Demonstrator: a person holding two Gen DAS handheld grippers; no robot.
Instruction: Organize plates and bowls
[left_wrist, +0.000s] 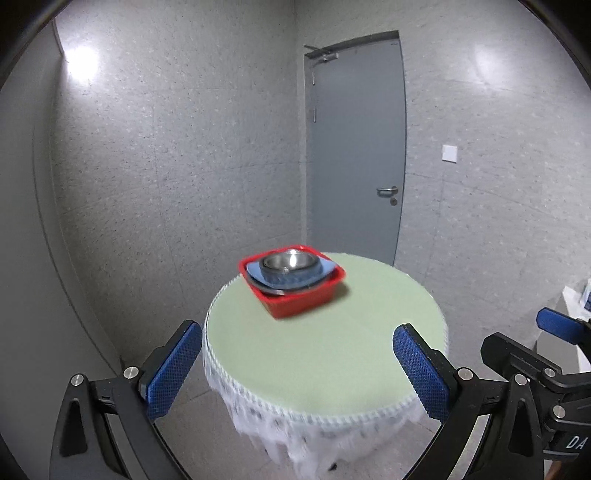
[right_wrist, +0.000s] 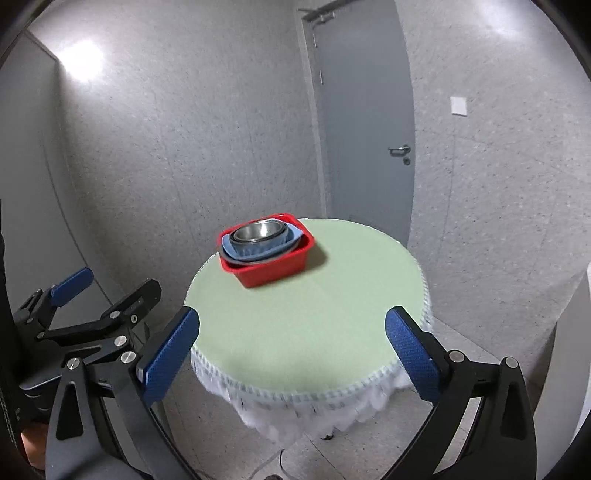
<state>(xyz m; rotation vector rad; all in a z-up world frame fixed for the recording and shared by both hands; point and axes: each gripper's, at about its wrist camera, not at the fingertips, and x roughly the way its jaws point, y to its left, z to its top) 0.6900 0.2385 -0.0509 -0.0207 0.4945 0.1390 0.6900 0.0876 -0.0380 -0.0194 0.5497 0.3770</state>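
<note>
A red square basin (left_wrist: 295, 302) (right_wrist: 273, 269) stands at the far left of a round green table (left_wrist: 332, 350) (right_wrist: 314, 325). Inside it lie a grey plate, a light blue dish (left_wrist: 295, 282) (right_wrist: 258, 253) and a steel bowl (left_wrist: 290, 262) (right_wrist: 258, 230), nested one in another. My left gripper (left_wrist: 297, 347) is open and empty, held back from the table's near edge. My right gripper (right_wrist: 291, 334) is open and empty, also short of the basin. The right gripper shows at the right edge of the left wrist view (left_wrist: 524, 354). The left gripper shows at the left of the right wrist view (right_wrist: 107, 295).
The table has a white lace skirt (left_wrist: 325, 432) (right_wrist: 314, 406). A grey door (left_wrist: 354, 147) (right_wrist: 365, 110) stands behind it in grey speckled walls. A white piece of furniture (left_wrist: 576, 306) is at the far right.
</note>
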